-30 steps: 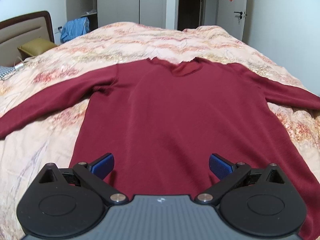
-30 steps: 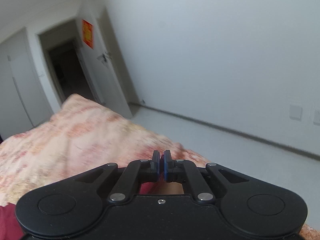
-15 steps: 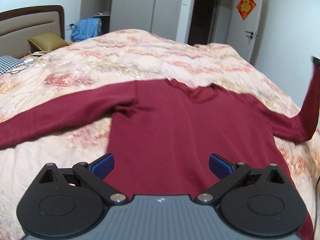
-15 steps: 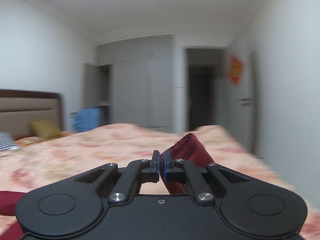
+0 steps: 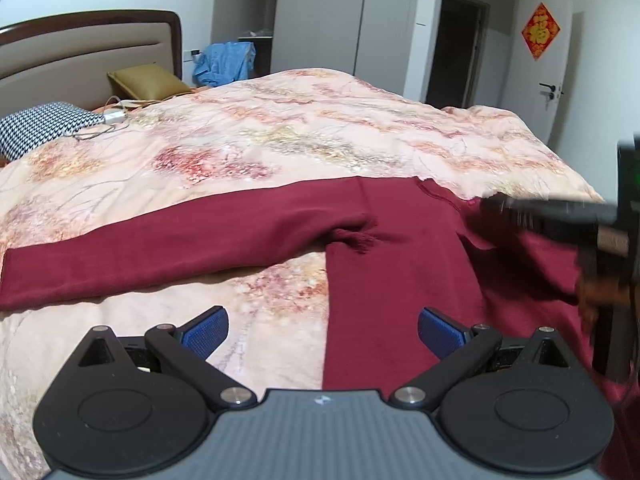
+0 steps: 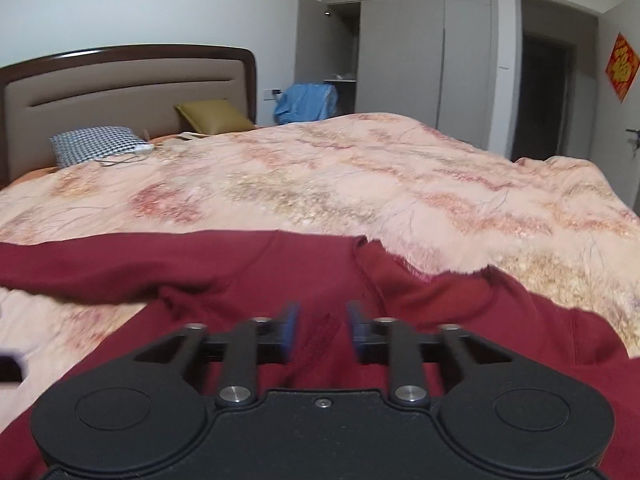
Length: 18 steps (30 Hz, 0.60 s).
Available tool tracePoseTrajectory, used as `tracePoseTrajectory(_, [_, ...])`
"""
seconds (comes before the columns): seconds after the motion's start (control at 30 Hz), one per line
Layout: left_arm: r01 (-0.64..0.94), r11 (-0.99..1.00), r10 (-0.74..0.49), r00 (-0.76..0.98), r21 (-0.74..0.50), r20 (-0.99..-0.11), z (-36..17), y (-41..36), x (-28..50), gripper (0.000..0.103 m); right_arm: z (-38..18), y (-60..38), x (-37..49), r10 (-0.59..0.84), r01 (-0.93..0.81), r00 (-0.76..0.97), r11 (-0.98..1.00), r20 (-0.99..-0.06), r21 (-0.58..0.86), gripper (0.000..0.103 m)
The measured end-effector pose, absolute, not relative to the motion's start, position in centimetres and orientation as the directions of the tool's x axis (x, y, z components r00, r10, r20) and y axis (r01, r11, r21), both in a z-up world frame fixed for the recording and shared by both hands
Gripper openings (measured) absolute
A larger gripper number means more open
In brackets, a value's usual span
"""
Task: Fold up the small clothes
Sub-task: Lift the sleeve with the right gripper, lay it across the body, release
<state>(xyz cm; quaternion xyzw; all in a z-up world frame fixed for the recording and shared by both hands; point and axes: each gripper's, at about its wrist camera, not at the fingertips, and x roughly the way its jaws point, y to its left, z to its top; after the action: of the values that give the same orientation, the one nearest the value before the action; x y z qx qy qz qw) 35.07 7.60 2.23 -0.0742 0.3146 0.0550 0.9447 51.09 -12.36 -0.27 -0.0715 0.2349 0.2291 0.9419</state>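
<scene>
A dark red long-sleeved sweater (image 5: pixel 392 280) lies flat on the floral bedspread (image 5: pixel 280 152). Its left sleeve (image 5: pixel 160 252) stretches out straight to the left. Its right sleeve is folded over onto the body (image 6: pixel 500 320). My left gripper (image 5: pixel 322 330) is open and empty, low over the sweater's left edge and the bedspread. My right gripper (image 6: pixel 322 332) is open above the sweater's chest, with nothing between its blue pads; it shows blurred at the right of the left wrist view (image 5: pixel 560 220).
A headboard (image 6: pixel 120 96), a checked pillow (image 6: pixel 96 144) and a mustard cushion (image 6: pixel 216 118) are at the bed's far left. A white charger and cable (image 5: pixel 108 120) lie near the pillows. Blue cloth (image 6: pixel 308 102), wardrobes and a doorway stand behind the bed.
My right gripper carried the right sleeve up and across onto the sweater's body, then opened and let it go. My left gripper shifted left, still open.
</scene>
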Motion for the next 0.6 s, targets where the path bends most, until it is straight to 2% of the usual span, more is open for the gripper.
tracePoseTrajectory(0.03, [-0.151,0.982,0.052,0.800,-0.117,-0.597,2.1,7.7,35.3,0.103,-0.4,-13.6,50.5,0.402,-0.469,0.786,0.883,-0.469,-0.029,0.056])
tracePoseTrajectory(0.13, [-0.136,0.978,0.022,0.818,-0.156,-0.575,1.8,7.4,36.4,0.103,0.3,-18.4,49.1,0.376,-0.427,0.816,0.904,-0.438,-0.020,0.075])
tracePoseTrajectory(0.23, [-0.082,0.976,-0.041,0.841,-0.201,-0.539,1.6,5.8,38.3,0.103,0.8,-23.9,48.7,0.293,-0.330,0.852,0.944,-0.433,-0.010,0.084])
tracePoseTrajectory(0.4, [0.041,0.969,-0.157,0.867,-0.245,-0.474,0.6,1.0,42.9,0.103,-0.4,-32.1,51.1,0.109,-0.102,0.866,0.994,-0.487,0.041,0.083])
tracePoseTrajectory(0.5, [0.066,0.978,-0.155,0.866,-0.197,-0.475,-0.9,-1.9,45.9,0.103,-2.6,-35.5,53.9,0.117,-0.027,0.826,0.985,-0.552,0.169,0.067])
tracePoseTrajectory(0.57, [0.030,0.988,-0.103,0.851,-0.149,-0.516,-2.4,-3.2,47.9,0.103,-4.3,-37.0,55.6,0.179,0.001,0.789,0.956,-0.587,0.292,0.039])
tracePoseTrajectory(0.6, [0.011,0.991,-0.080,0.838,-0.132,-0.539,-3.3,-3.4,48.7,0.103,-4.7,-37.5,56.0,0.184,0.018,0.782,0.948,-0.595,0.317,0.015])
